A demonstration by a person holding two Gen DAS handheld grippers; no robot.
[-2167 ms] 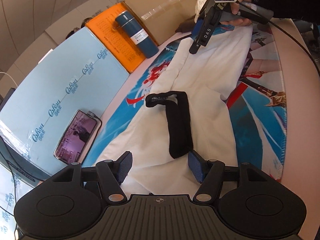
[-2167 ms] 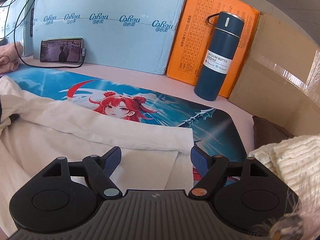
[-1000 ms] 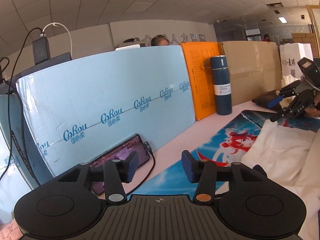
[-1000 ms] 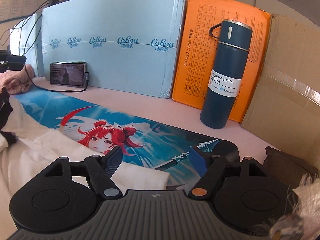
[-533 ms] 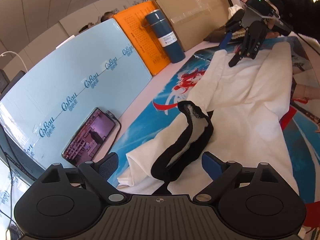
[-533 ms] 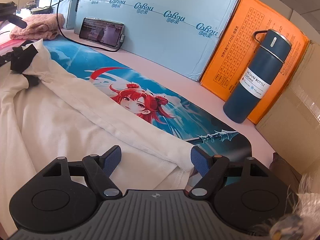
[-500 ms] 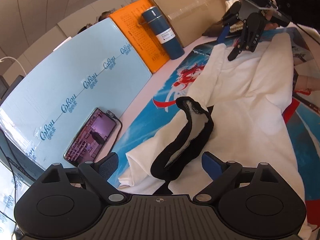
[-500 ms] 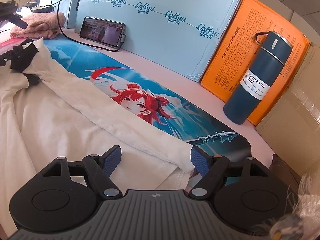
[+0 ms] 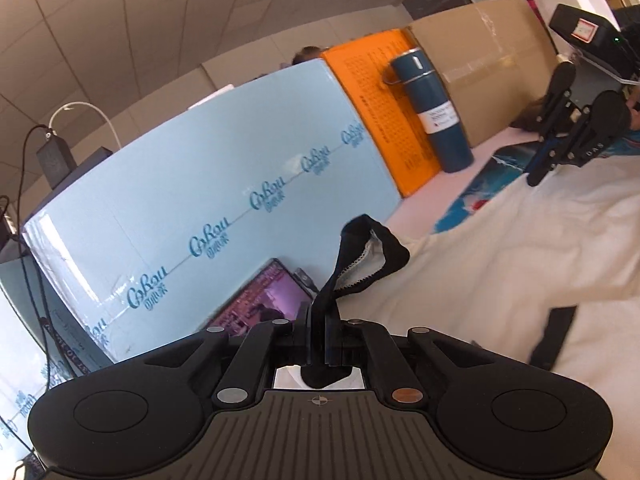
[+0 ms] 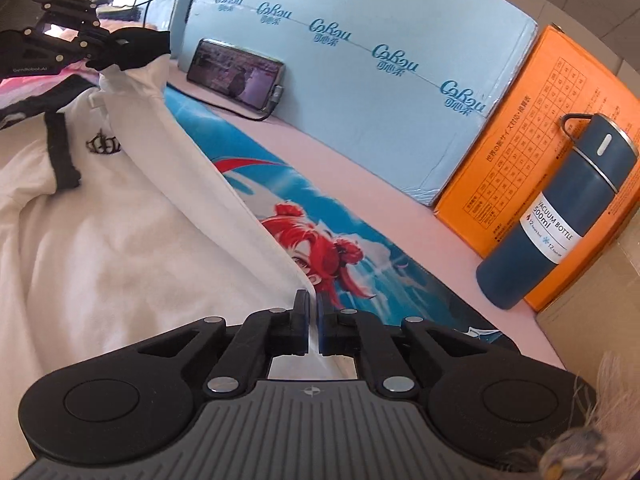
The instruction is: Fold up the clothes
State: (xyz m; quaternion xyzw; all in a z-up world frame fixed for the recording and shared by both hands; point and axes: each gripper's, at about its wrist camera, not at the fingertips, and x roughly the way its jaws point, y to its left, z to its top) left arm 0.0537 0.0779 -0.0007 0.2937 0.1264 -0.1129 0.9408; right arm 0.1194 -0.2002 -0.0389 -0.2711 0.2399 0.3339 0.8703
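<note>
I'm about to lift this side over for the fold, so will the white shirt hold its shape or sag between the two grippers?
Likely sag: the white shirt already drapes in soft wrinkles between the left gripper on its black cuff and the right gripper on its hem. It looks light and floppy, so keep it taut.

The pink bench (image 10: pixel 360 160) carries a printed mat (image 10: pixel 280 184) showing a red-haired figure, with a white shirt (image 10: pixel 120 240) lying partly over it. Along the bench's back edge stand a blue box (image 10: pixel 360 20), an orange box (image 10: pixel 540 128) and a cardboard box (image 9: pixel 480 60). A phone (image 10: pixel 236 74) leans on the blue box, and a bottle (image 10: pixel 548 216) stands before the orange one.
</note>
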